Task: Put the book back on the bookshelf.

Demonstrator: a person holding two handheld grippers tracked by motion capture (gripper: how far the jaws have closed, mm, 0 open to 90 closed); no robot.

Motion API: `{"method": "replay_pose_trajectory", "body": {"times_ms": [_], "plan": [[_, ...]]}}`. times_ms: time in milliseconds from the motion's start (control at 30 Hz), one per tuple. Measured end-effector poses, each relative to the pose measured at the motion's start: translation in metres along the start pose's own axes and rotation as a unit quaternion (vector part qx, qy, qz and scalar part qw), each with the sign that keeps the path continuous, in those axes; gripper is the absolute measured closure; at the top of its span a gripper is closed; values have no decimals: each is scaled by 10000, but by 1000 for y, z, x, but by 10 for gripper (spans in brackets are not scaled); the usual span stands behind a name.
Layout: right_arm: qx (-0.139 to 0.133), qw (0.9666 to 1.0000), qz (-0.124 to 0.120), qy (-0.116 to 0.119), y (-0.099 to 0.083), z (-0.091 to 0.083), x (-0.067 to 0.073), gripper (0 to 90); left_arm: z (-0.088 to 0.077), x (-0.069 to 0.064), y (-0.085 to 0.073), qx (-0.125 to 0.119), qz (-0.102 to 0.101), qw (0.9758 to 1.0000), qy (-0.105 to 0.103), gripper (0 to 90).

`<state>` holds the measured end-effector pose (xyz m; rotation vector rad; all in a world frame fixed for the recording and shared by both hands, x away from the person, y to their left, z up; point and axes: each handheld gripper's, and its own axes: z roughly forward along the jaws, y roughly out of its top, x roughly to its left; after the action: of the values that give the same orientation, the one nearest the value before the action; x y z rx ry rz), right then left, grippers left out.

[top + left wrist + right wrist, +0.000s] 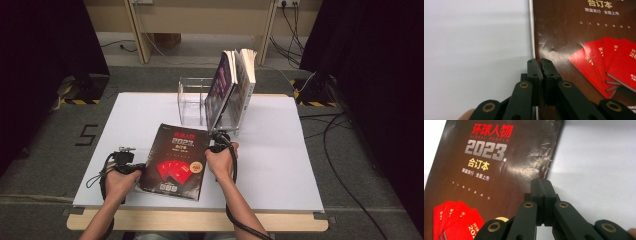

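- At the left of the high view we see the left hand-held gripper (134, 167) held low over the white desk (280, 165), at the left edge of the dark brown glossy magazine with red booklets printed on its cover (175, 160).
- In the left gripper view its two black jaws are brought together, tips almost meeting, right on that edge of the magazine (584, 37); the cover edge runs into the narrow gap between them, so we read this hand-held gripper (539, 61) as clamped on the magazine's edge.
- The magazine lies flat on the desk, near the person's side, between the two hands, its top corner pointing toward the stand behind it.
- The right hand-held gripper (216, 140) sits at the magazine's upper right edge in the high view, with the person's hand just behind it.
- In the right gripper view its jaws are fully together at the creased right edge of the cover (499, 170); we take this hand-held gripper (543, 181) as pinching that edge, though the pinched strip itself is hidden by the jaws.
- Farther back on the desk stands a clear acrylic divided book stand (192, 102), and at its right end two thick books (235, 82) lean upright, well apart from the magazine.
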<state>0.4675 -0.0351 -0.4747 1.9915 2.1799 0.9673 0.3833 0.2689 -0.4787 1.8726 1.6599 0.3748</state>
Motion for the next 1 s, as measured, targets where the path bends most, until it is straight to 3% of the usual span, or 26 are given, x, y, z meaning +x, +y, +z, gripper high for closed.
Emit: {"method": "replay_pose_trajectory", "body": {"times_ms": [167,467,1000], "plan": [[-19,9998,-201,-93,-1,0,2,900,-2,1,-2,39,-46,9999,-107,867],[49,9996,-244,-107,-4,-3,4,900,-6,-2,-6,74,51,9999,-91,869],[84,9990,-429,-129,-16,-9,6,900,-17,-3,-23,104,62,9995,-295,870]]}}
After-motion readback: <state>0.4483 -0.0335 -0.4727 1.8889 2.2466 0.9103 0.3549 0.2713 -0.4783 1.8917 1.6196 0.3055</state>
